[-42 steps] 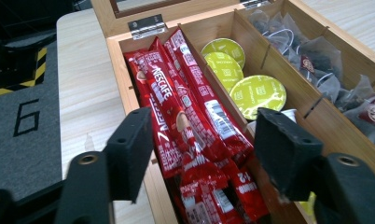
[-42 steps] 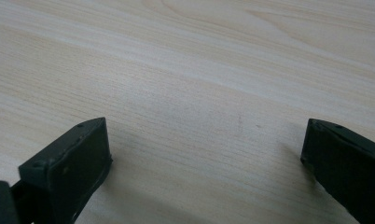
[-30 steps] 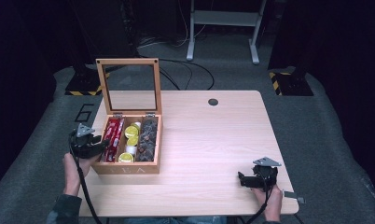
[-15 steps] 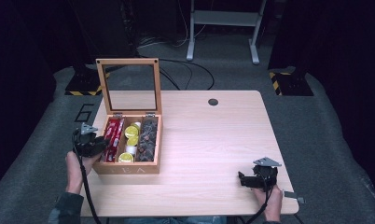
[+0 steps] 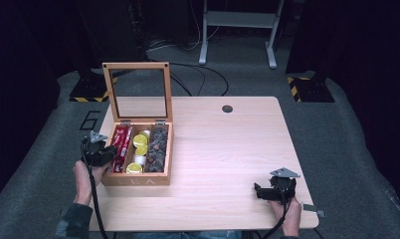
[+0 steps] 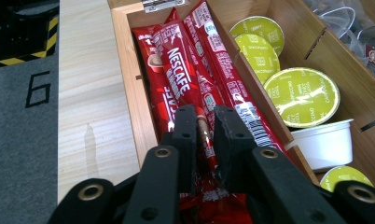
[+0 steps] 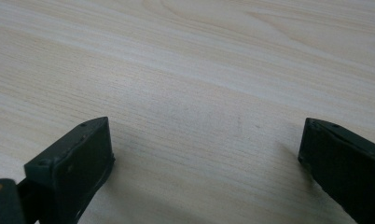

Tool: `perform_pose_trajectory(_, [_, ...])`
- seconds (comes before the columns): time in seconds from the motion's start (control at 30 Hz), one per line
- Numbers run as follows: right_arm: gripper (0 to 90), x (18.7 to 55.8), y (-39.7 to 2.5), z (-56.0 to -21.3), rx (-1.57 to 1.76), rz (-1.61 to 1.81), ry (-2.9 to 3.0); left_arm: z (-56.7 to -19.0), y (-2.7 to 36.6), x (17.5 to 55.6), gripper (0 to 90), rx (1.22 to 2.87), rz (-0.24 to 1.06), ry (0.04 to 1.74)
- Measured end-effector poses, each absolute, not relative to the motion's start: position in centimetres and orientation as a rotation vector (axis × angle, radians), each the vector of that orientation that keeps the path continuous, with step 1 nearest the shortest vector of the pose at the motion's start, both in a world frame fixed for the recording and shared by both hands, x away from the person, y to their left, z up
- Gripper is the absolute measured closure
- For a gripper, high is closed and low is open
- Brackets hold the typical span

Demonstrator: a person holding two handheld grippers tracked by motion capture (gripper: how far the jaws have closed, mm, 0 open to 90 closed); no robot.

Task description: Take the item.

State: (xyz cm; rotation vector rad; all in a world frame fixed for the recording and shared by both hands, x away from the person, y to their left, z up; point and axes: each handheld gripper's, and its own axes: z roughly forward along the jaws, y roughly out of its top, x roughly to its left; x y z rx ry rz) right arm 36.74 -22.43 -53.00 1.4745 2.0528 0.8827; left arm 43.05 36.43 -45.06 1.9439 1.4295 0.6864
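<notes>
Red coffee sticks (image 6: 185, 79) are lying lengthwise in the left compartment of the wooden box (image 5: 138, 179), and I am holding my left tool (image 6: 205, 135) right down among them, at the near end of that compartment. Its two black jaws are standing narrow, closing on one red stick (image 6: 204, 140) that is running up between them; the stick's printed end is reaching away from me toward the hinge side of the box. From the high view, my left tool (image 5: 99, 153) is sitting at the box's left wall, with my left hand (image 5: 83, 175) behind it on the table (image 5: 223, 149). Just beside the sticks, past a thin wooden divider, yellow-green capsules (image 6: 301, 95) are lying in the middle compartment with a white cup (image 6: 323, 142) near them. The box's glass lid (image 5: 137, 89) is standing upright at the far side. My right tool (image 5: 273, 190) is resting well apart from the box, near the table's front right corner, and its jaws are standing wide over bare wood, gripping nothing.
</notes>
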Motion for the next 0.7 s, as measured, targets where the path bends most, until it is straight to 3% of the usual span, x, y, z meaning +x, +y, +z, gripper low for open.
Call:
perform_pose_trajectory(0.27, [2.1, 36.73, -22.43, -53.0, 1.475, 0.883, 2.053, -45.01, 36.25, 42.88, 84.9, 1.916, 0.715, 1.418])
perform_pose_trajectory(0.7, [2.1, 36.75, -22.43, -53.01, 1.473, 0.884, 2.053, -44.52, 36.29, 42.3, 86.6, 1.889, 0.739, 1.383])
